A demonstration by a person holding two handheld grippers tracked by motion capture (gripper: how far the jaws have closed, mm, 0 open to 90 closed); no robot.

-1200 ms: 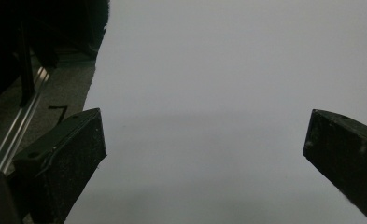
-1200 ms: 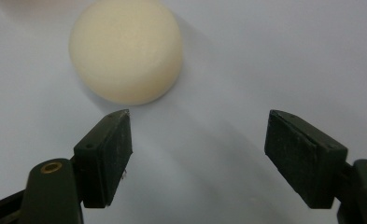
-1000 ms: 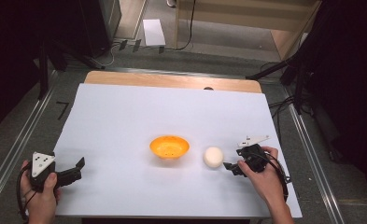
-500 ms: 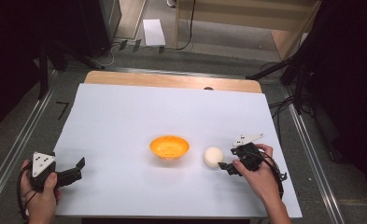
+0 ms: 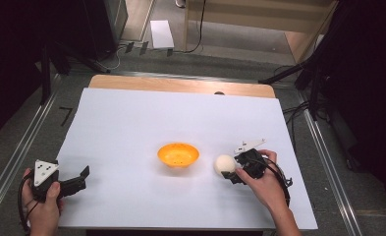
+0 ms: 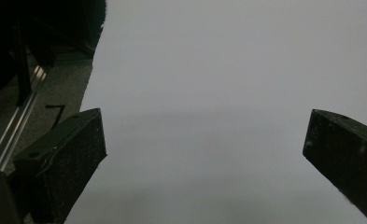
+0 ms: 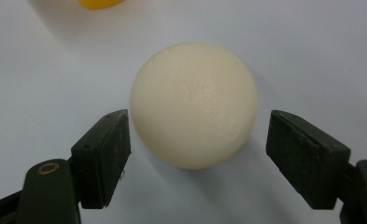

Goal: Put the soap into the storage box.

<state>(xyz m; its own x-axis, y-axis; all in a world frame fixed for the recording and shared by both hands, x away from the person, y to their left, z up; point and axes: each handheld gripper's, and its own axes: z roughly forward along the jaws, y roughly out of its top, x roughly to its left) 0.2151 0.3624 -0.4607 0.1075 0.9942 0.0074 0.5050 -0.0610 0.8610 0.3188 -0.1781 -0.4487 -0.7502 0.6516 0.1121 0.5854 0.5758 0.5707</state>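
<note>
Right hand-held gripper (image 5: 233,173) has its jaws wide, one on each side of the ball (image 5: 224,164) without quite clamping it. The ball sits on the white tabletop (image 5: 131,128), just right of the orange bowl (image 5: 178,154). Left hand-held gripper (image 5: 80,178) is wide too, over bare tabletop near the front-left corner.

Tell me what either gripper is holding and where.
Nothing yet. The right gripper is open around the ball, with gaps at both sides; the left gripper is open.
</note>
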